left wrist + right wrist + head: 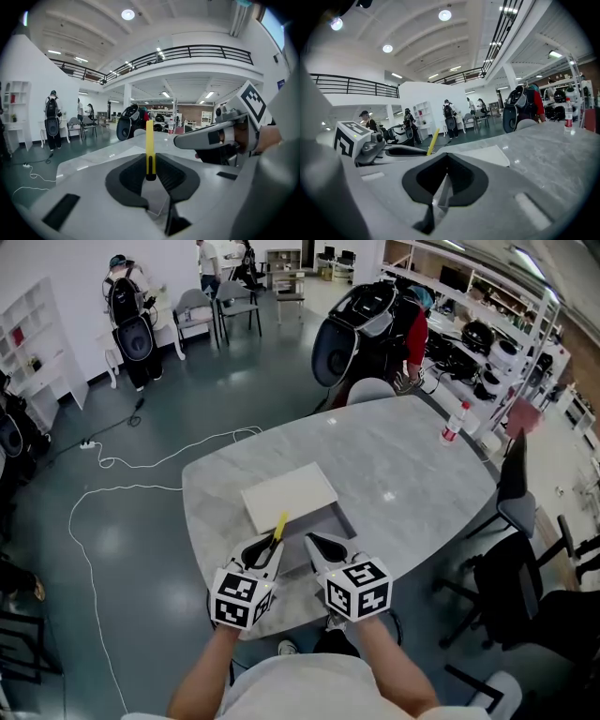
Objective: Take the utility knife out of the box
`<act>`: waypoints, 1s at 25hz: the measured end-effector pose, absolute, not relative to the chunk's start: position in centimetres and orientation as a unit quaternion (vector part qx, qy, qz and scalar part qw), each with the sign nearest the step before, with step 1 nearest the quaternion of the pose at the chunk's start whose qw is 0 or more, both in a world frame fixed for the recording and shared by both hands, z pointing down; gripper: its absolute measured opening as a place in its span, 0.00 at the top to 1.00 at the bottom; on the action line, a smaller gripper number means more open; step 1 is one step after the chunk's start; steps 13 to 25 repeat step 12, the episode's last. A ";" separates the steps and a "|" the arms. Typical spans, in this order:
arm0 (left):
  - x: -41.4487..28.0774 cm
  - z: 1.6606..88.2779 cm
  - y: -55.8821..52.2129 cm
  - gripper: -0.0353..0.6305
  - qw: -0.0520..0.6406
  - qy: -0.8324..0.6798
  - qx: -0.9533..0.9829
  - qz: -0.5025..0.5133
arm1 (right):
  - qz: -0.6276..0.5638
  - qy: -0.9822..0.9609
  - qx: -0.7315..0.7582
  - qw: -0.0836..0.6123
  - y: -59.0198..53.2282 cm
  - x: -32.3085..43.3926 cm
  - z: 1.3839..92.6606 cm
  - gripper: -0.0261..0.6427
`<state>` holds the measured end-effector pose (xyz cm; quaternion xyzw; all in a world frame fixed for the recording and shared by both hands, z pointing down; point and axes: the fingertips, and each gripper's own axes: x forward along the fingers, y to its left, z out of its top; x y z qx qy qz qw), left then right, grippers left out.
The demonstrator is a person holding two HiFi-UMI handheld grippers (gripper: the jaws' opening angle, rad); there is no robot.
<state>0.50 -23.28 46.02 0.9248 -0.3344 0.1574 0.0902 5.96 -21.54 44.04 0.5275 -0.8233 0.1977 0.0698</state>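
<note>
A yellow utility knife (279,526) sticks up and forward out of my left gripper (263,550), which is shut on its dark lower end (150,172). In the left gripper view the knife (149,140) stands upright between the pads, above the grey marble table (403,474). The flat cream box (289,495) lies just beyond both grippers, with a grey part (330,522) at its near side. My right gripper (322,547) is close beside the left one, shut with nothing in it (447,158). The knife (432,141) and the cream box (487,155) also show in the right gripper view.
A water bottle with a red cap (453,424) stands at the table's far right edge. Black office chairs (514,486) crowd the right side. White cables (103,493) trail over the floor at left. People with backpacks (129,320) stand far back.
</note>
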 end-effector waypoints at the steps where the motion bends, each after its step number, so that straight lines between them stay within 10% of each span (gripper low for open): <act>1: 0.4 46.0 -23.2 0.85 0.092 -0.335 0.925 0.157 | 0.198 -0.824 0.527 0.070 -21.5 5.9 44.0 0.95; 25: 0.7 46.3 -23.4 0.85 0.093 -0.333 0.925 0.157 | 0.198 -0.822 0.528 0.072 -21.7 6.2 44.1 0.95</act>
